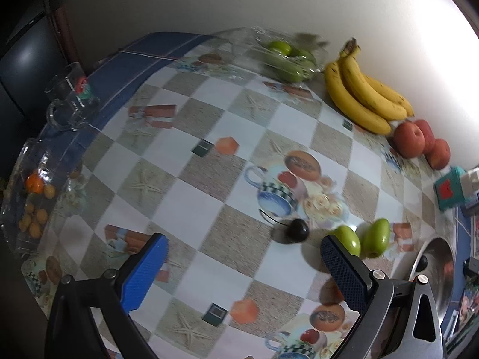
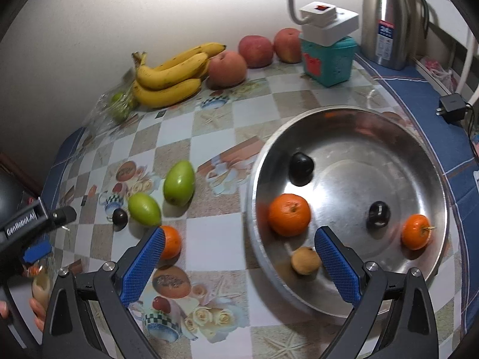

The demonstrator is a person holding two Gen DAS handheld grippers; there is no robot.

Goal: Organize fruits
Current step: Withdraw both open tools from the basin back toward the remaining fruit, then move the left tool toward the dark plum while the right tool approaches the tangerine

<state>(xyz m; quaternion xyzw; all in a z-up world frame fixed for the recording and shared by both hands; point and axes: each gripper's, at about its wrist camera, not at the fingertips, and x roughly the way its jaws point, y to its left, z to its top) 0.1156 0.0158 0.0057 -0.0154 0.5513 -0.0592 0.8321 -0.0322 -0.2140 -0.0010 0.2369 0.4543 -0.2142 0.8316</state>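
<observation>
Fruits scattered, some in steel bowl (image 2: 431, 161).
Left gripper (image 1: 242, 248) and right gripper (image 2: 239, 239) both spread wide (nothing grasped), near tangerine (image 2: 170, 242).

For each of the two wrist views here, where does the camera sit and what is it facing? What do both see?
Left wrist: on the left gripper, jaws open, facing across the table toward the bananas and the wall; only its own blue fingers show.
Right wrist: on the right gripper, jaws open, looking down at the steel bowl; its fingers, the other gripper's body and fingertips of a hand show.
Shared: bananas, red apples, two green fruits, a dark cherry on the table.
</observation>
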